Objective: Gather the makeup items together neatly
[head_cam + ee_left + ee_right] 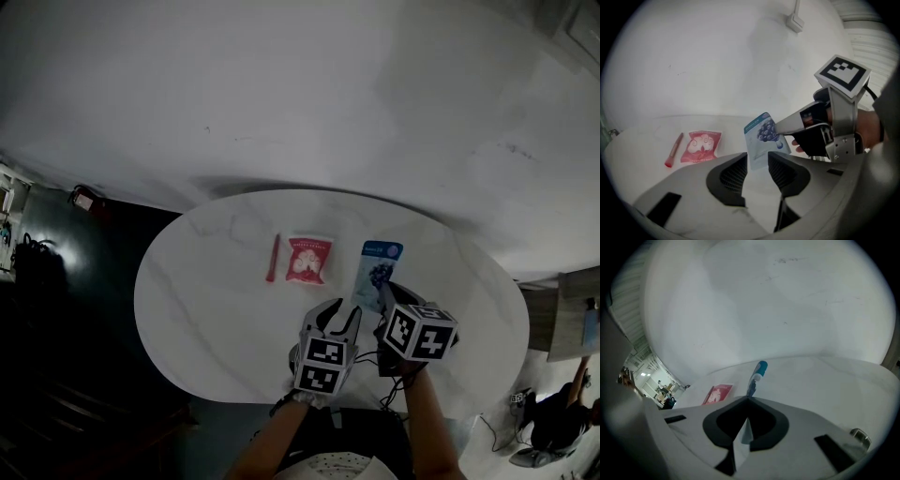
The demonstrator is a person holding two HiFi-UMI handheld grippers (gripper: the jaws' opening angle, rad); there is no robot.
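Observation:
A blue face-mask sachet [377,267] is gripped at its near end by my right gripper [383,298], which is shut on it. In the right gripper view the blue sachet [757,373] sticks out edge-on from the closed right gripper [747,403]. My left gripper [339,315] is open just left of it, with nothing between its fingers. The left gripper view shows the blue sachet [761,138] beyond the open left gripper [758,161]. On the table to the left lie a red sachet [309,260] [701,146] [717,393] and a red stick [273,258] [673,150], side by side.
The white oval marble table [206,319] carries only these items. Its near edge runs just under my grippers. Dark floor lies to the left, with a small red object [82,197] on it. A person [558,422] is crouched at the far lower right.

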